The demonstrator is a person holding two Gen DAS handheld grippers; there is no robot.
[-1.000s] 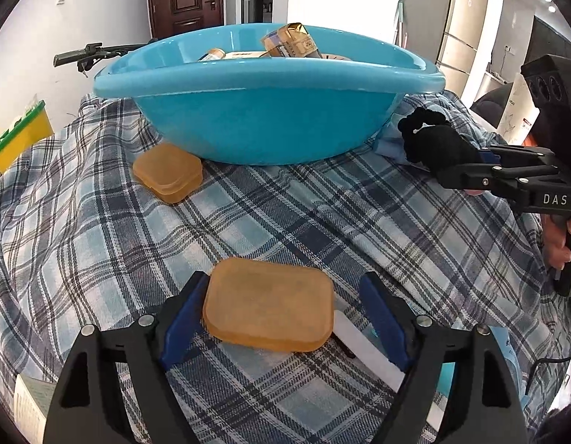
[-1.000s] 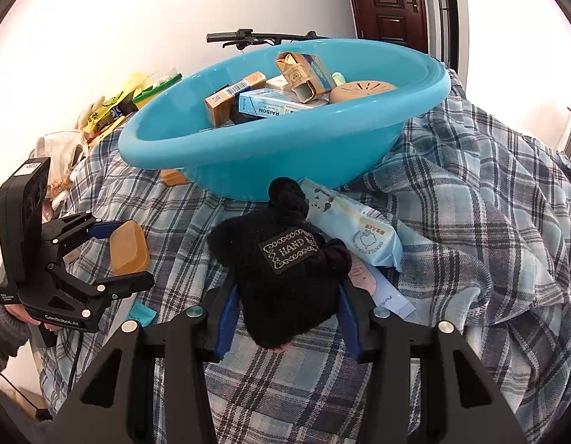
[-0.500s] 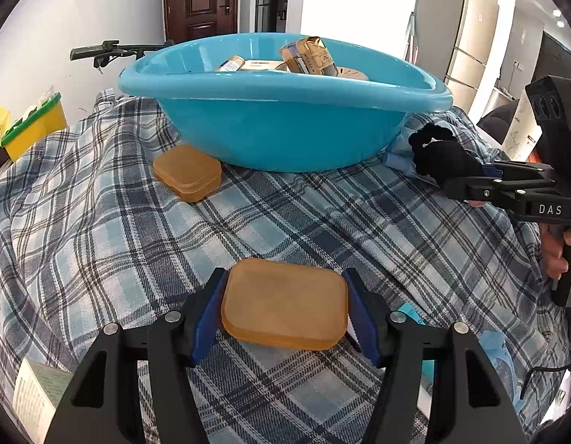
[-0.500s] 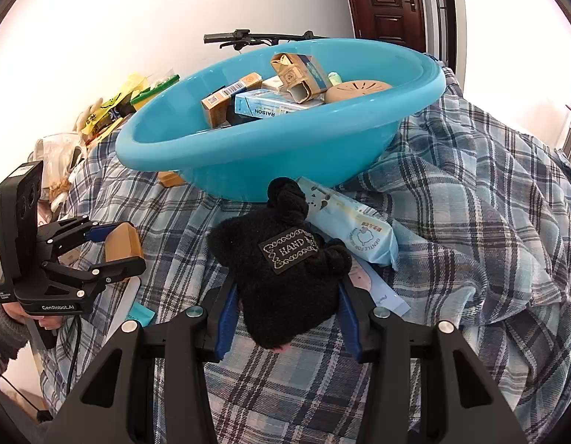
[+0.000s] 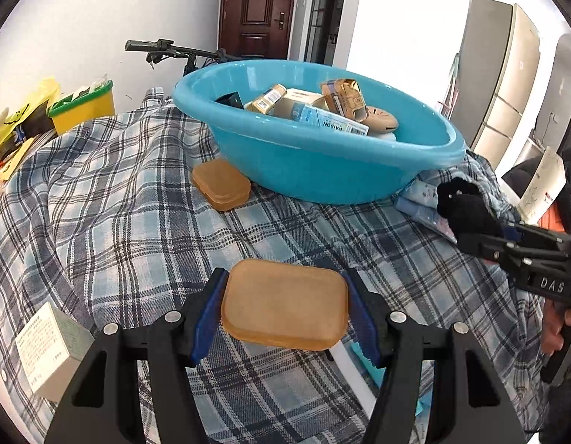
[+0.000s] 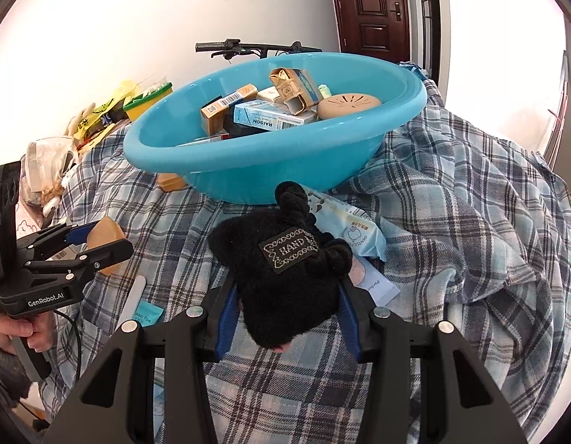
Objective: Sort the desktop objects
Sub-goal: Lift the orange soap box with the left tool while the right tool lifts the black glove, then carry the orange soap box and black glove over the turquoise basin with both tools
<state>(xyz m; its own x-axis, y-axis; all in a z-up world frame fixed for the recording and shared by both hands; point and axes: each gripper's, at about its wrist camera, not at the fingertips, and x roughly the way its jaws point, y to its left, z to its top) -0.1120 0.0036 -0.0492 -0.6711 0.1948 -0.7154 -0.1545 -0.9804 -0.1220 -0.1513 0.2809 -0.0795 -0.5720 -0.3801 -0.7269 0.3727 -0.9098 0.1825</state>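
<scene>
The underside of the amber soap-like case (image 5: 285, 301) and whatever lies beneath the black knitted item (image 6: 285, 281) are hidden, and the white strip (image 5: 350, 370) under the left tongs (image 5: 285, 310) is partly covered. Both tongs slant downward over the plaid-covered table (image 5: 111, 222): the left ones pinch the amber case by its short sides, raised off the cloth, while the right tongs (image 6: 287, 318) squeeze the black knitted item near a pale blue wipes pack (image 6: 355, 233). The blue basin (image 5: 322, 166) behind holds cartons and a tan round lid; a second amber case (image 5: 220, 184) sits just beside its base.
</scene>
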